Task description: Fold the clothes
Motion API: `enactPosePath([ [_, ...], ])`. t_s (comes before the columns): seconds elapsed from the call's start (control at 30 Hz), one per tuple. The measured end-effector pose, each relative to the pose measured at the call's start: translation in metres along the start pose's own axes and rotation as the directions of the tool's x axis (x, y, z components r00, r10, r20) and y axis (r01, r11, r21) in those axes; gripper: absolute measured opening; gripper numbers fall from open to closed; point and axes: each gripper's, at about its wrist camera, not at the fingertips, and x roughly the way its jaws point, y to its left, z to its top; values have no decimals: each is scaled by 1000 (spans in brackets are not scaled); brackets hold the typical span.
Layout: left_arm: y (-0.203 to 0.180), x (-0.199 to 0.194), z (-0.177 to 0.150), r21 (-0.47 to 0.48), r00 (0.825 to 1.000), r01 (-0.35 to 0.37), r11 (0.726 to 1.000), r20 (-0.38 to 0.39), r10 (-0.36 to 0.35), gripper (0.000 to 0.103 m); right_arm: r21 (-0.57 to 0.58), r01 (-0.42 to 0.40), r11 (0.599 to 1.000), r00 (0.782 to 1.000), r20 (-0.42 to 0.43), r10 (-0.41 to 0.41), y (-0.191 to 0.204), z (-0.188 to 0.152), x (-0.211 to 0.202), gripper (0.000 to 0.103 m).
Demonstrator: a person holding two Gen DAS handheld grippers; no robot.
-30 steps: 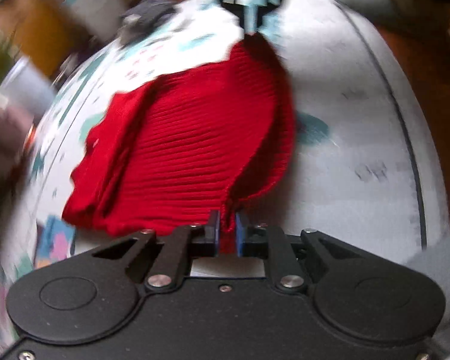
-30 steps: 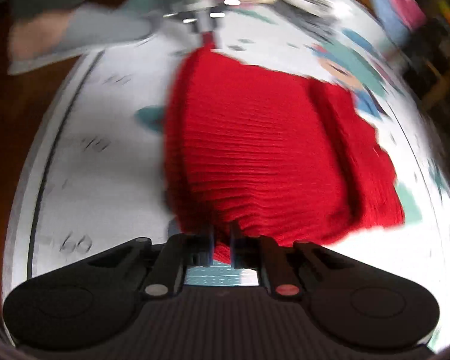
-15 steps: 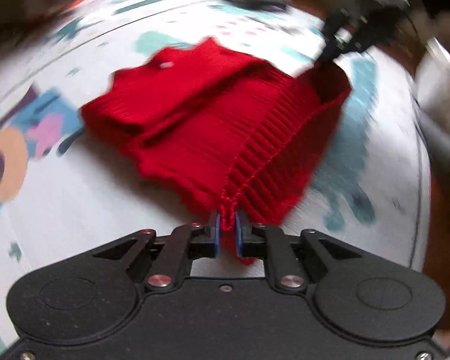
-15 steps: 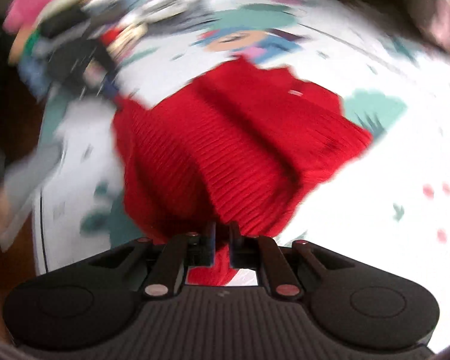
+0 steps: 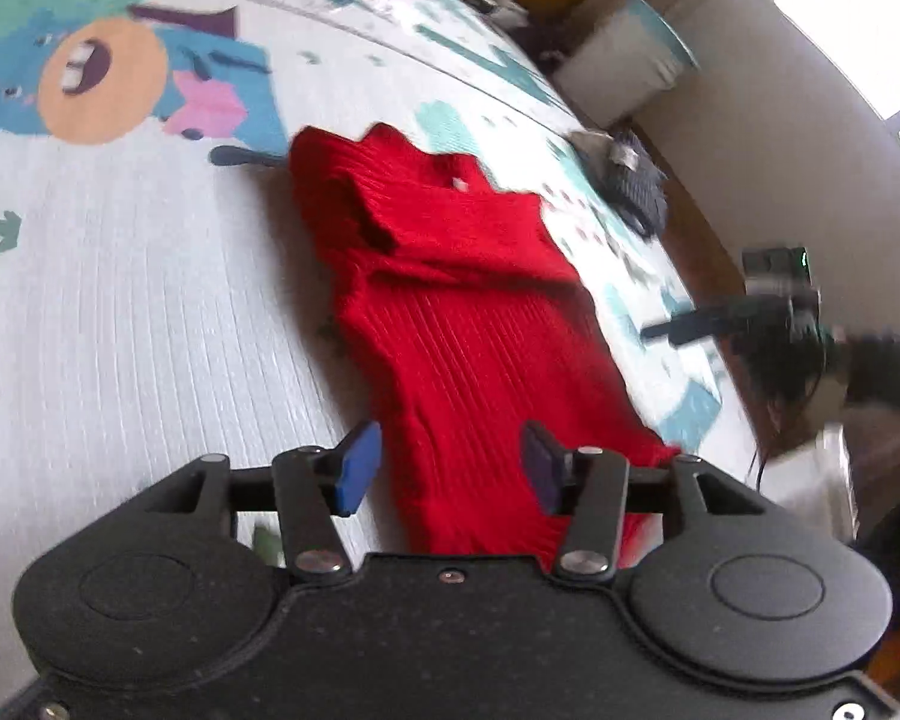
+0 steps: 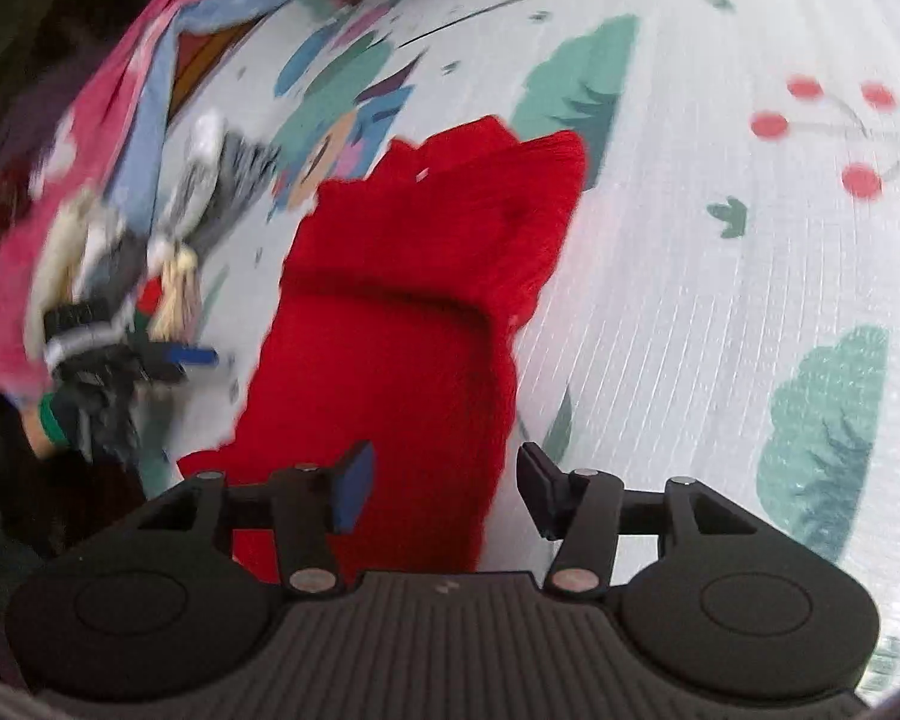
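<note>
I have just been opening both jaws, so the left gripper [image 5: 447,462] and right gripper [image 6: 444,486] are released above the red sweater [image 5: 450,324], which lies folded mid-mat [image 5: 120,312] so the fold stays.

you've got a white play mat [image 5: 120,312] underneath everything, ribbed texture, printed with cartoon stuff: an orange round face with blue and pink shapes [image 5: 102,84] at the top left of your left view, green leaves [image 6: 576,84] and red cherries [image 6: 834,132] in your right view, a green tree [image 6: 822,438] low on the right. a dark grey crumpled item [image 5: 636,180] sits on the mat's far edge. a pale bin with a blue rim [image 5: 624,69] stands past the mat. a blurred pile of pink and blue fabric [image 6: 102,138] lies at the left of your right view; can't tell the pieces apart.
</note>
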Motion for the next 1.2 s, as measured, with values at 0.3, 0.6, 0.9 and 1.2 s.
enactPosePath([
  [0.3, -96, 14, -89, 868, 964, -95, 488, -43, 264, 51, -919, 161, 359, 941, 34, -336, 122, -115, 40, 53],
  [0.6, -105, 32, -127, 997, 962, 13, -77, 8, 275, 51, -990, 137, -47, 924, 144, -354, 115, -158, 59, 52],
  [0.9, -100, 36, -139, 910, 973, 90, -404, 6, 230, 51, -990, 18, -142, 943, 64, -327, 134, -163, 61, 41],
  [1.2, -110, 42, -147, 928, 979, 50, -370, 27, 201, 21, -991, -70, -114, 949, -31, -315, 139, -153, 63, 18],
])
